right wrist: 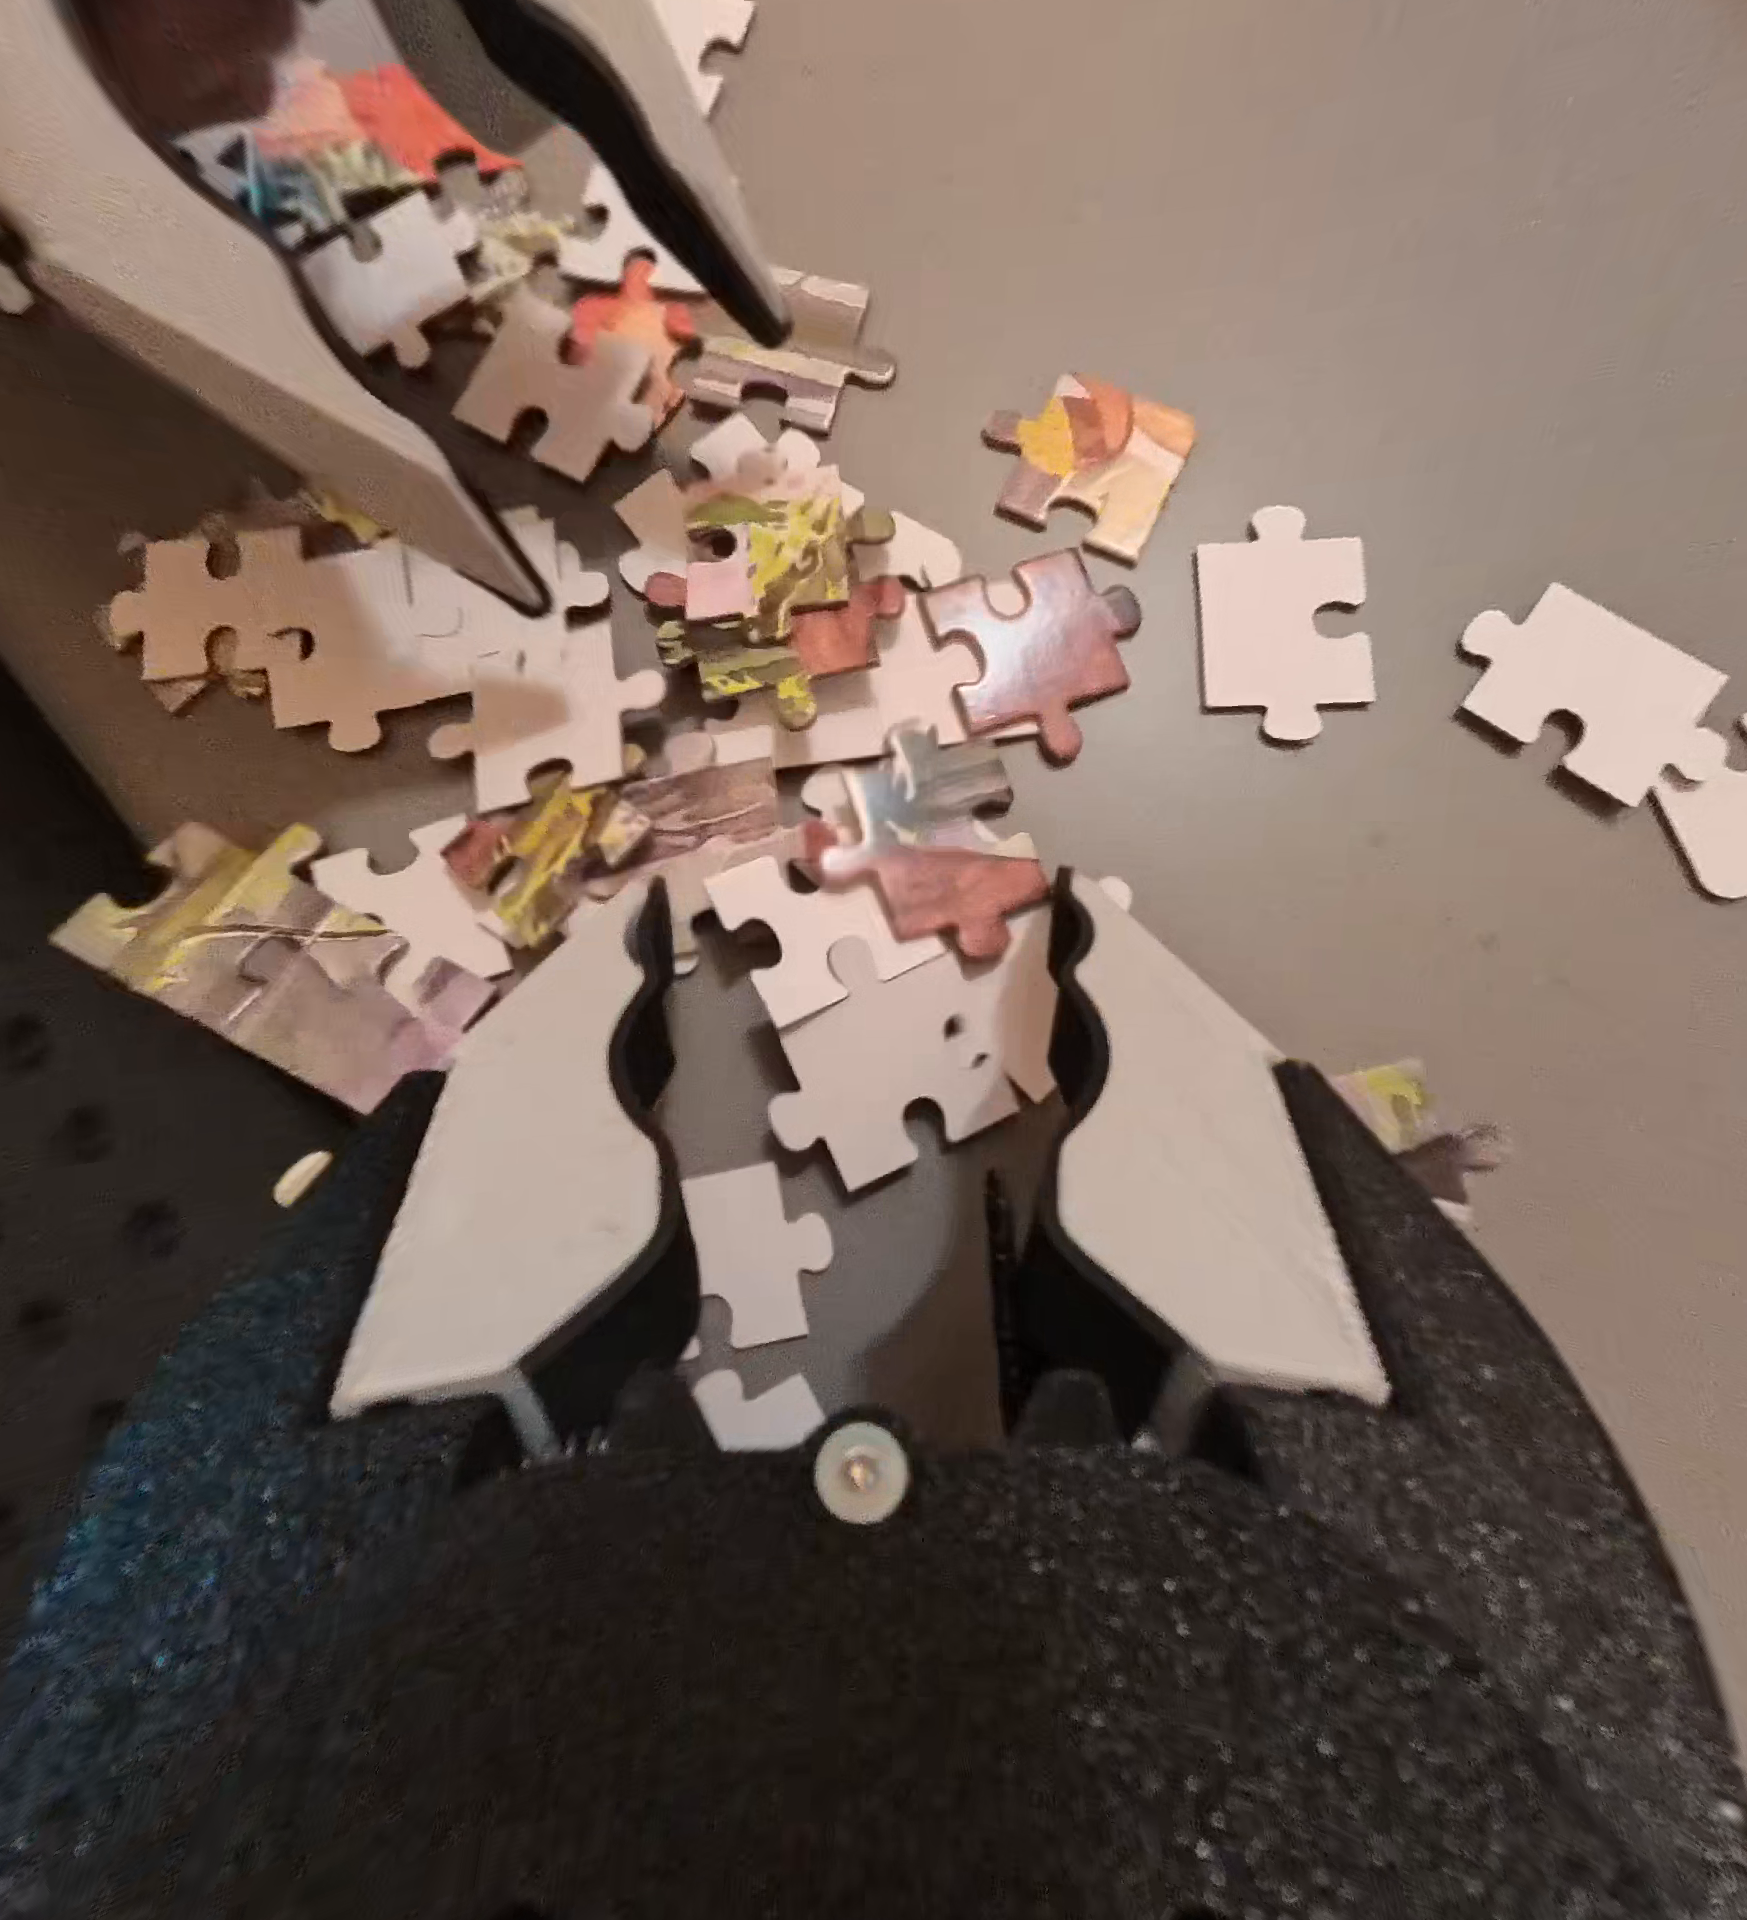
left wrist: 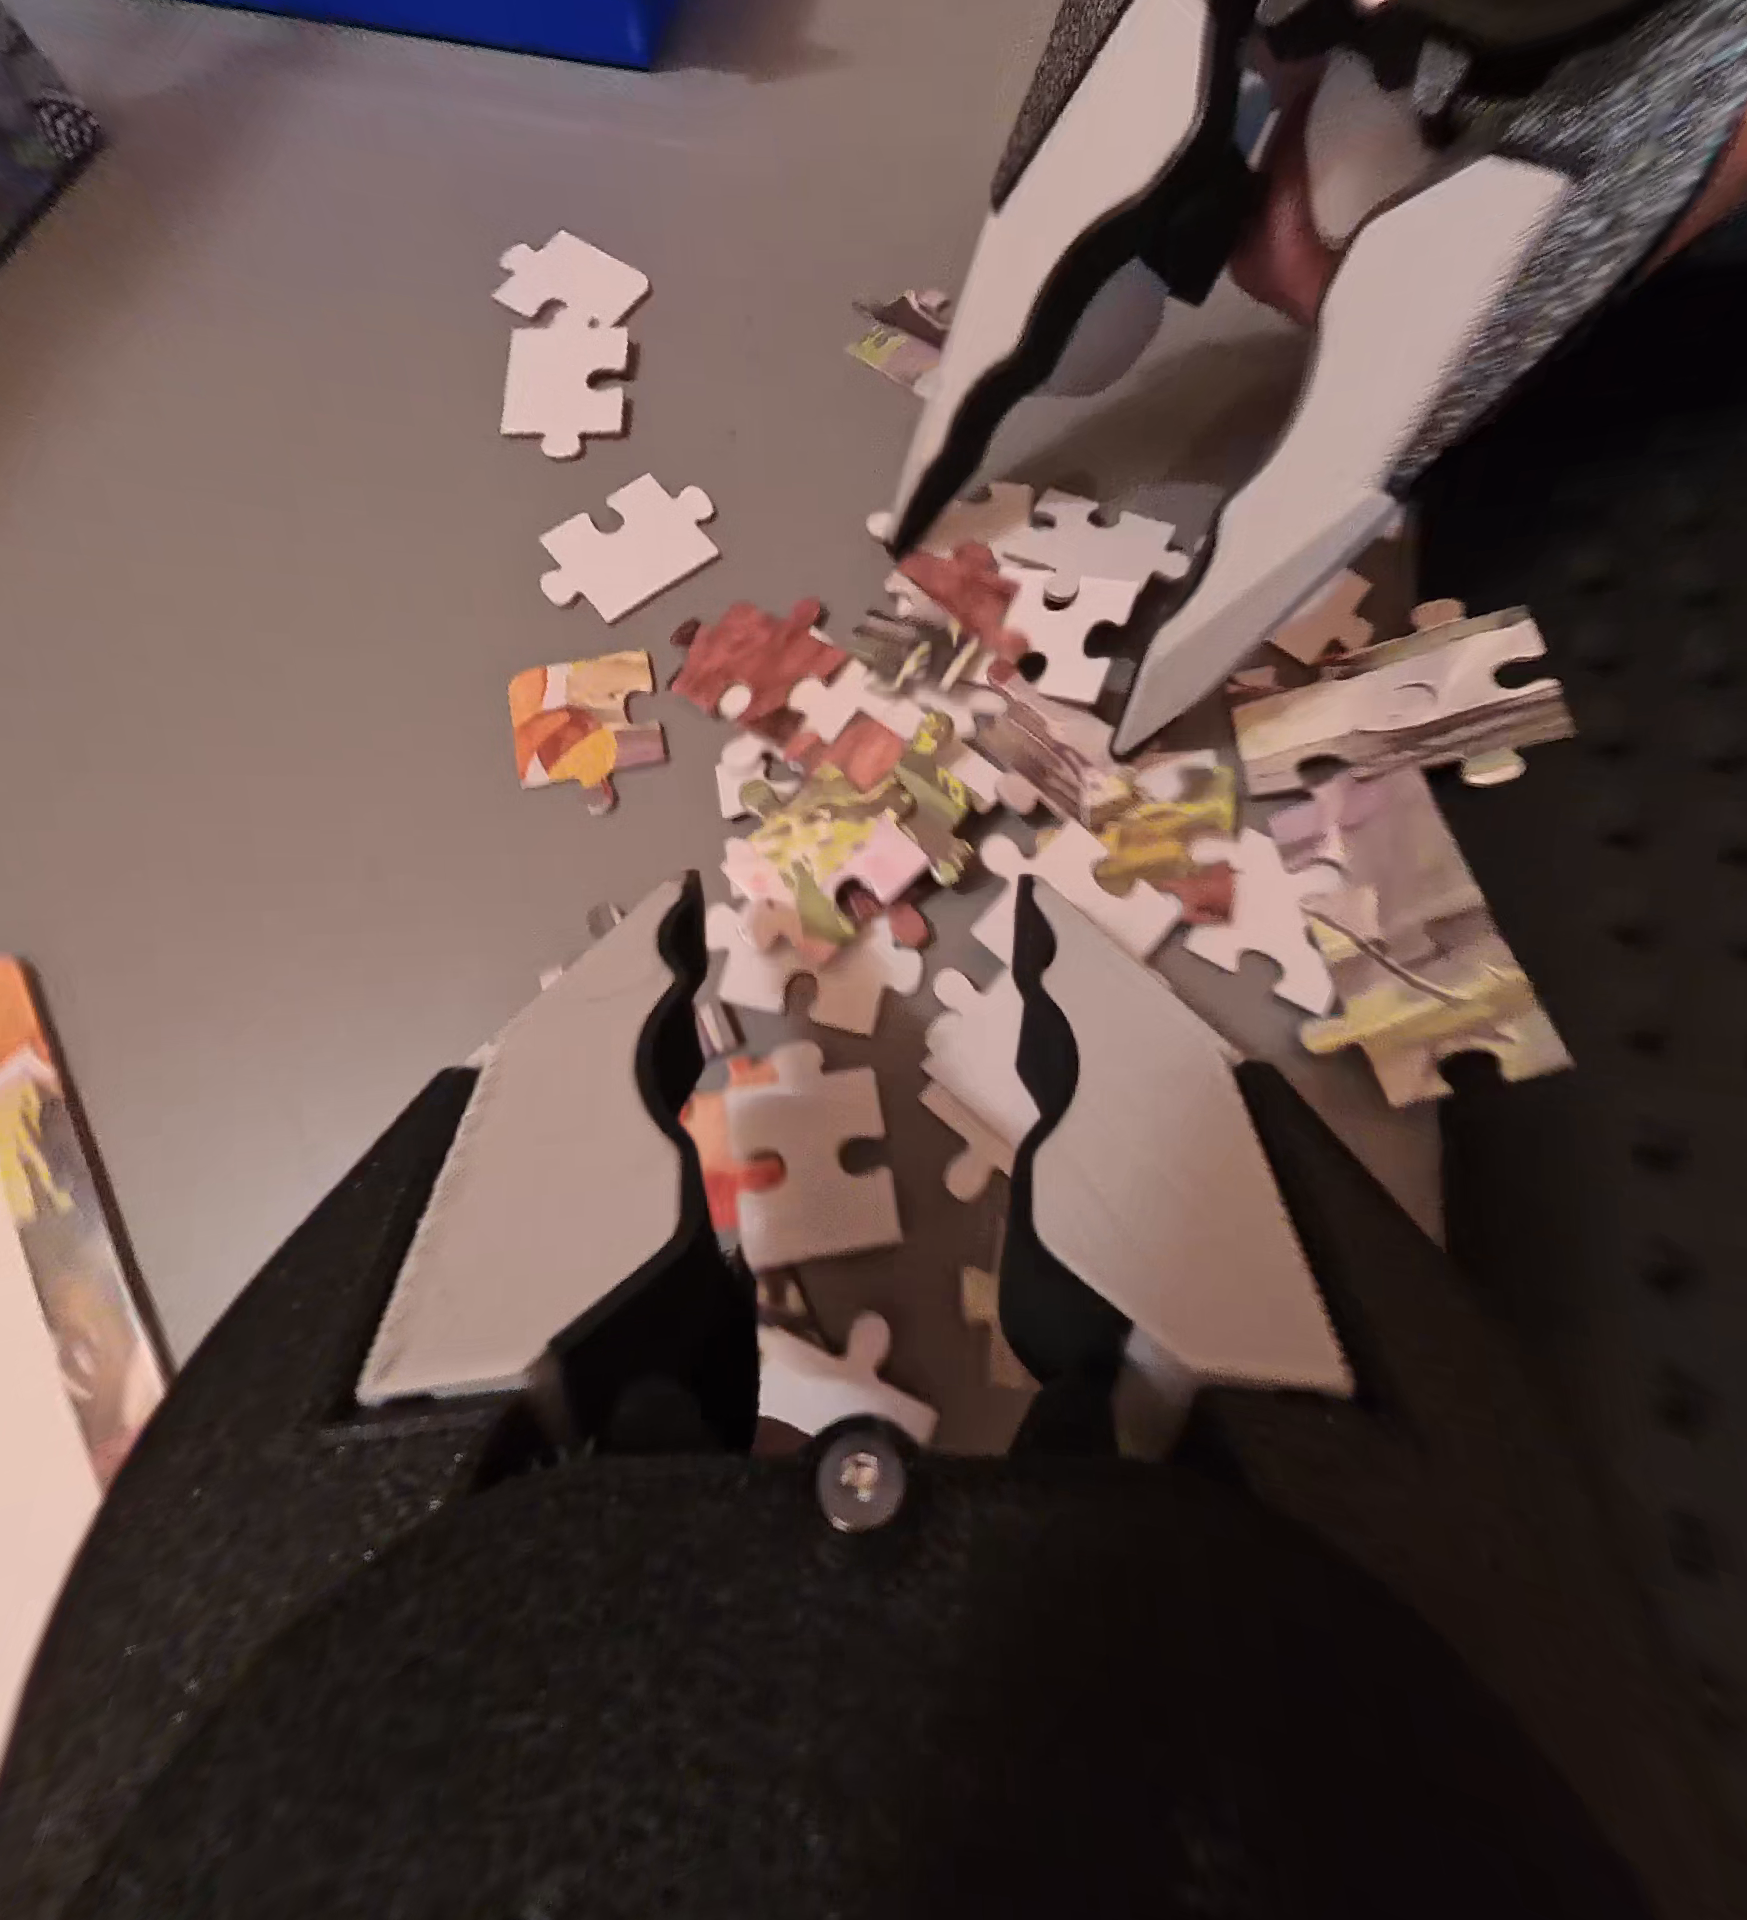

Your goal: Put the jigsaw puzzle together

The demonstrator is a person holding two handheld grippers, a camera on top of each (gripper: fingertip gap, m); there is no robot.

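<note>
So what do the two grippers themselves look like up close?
Both match: the left gripper and right gripper each have two pale grey wedge fingers with wavy black inner edges, on a black grainy speckled body with a silver screw at centre. No cables or sleeves visible.

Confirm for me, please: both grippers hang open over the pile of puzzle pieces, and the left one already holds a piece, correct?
Not quite. The left gripper holds nothing: the left wrist view shows it open above the puzzle pieces. The right gripper is open too.
</note>
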